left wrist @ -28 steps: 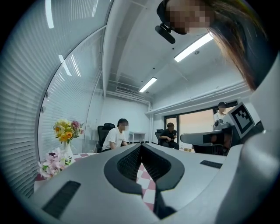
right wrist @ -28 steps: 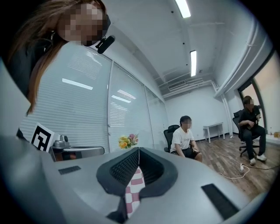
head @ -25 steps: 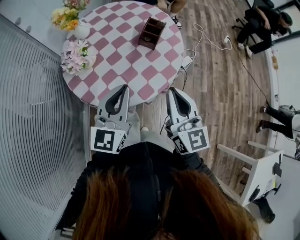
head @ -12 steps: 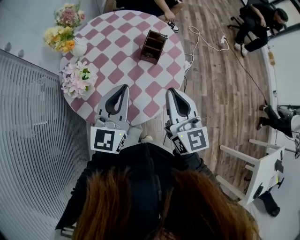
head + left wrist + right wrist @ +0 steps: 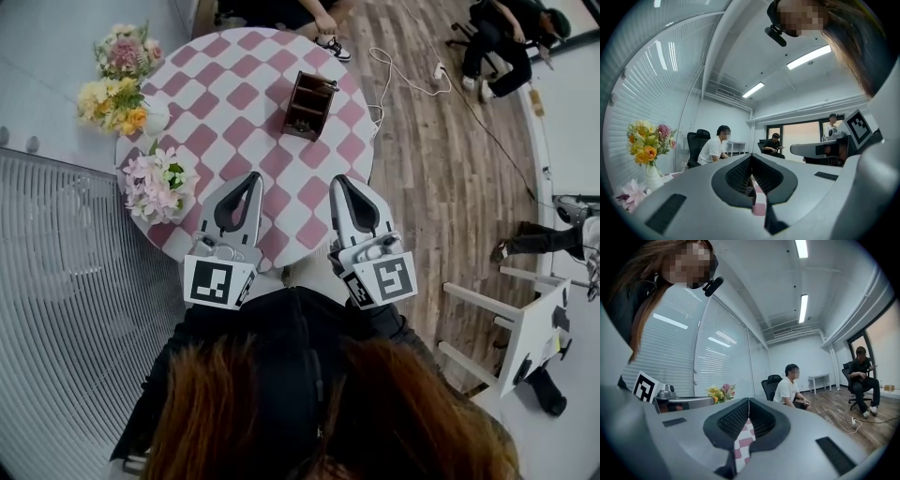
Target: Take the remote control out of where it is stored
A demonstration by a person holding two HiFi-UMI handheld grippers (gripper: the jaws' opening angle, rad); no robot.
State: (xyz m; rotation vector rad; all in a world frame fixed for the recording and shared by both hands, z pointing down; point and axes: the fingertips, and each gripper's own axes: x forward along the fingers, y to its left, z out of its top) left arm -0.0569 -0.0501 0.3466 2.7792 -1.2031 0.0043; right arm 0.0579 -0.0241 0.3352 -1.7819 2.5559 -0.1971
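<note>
A brown wooden organizer box (image 5: 307, 105) stands on the far side of the round table (image 5: 234, 103) with its pink and white checked cloth. I cannot make out a remote control inside it. My left gripper (image 5: 255, 176) and right gripper (image 5: 336, 178) hover side by side over the table's near edge, well short of the box. Both have their jaws closed tip to tip with nothing between them. The left gripper (image 5: 750, 157) and the right gripper (image 5: 747, 400) each show only checked cloth through the gap behind their tips.
A white vase of yellow and pink flowers (image 5: 117, 98) and a pink bunch (image 5: 155, 183) sit at the table's left edge. One person sits at the far side (image 5: 309, 11), another on a chair (image 5: 506, 37). A cable (image 5: 403, 70) lies on the floor; a white stand (image 5: 534, 328) is at the right.
The table has drawn closer and slid down the head view, so both grippers now overlap its near edge. The jaws have stayed closed.
</note>
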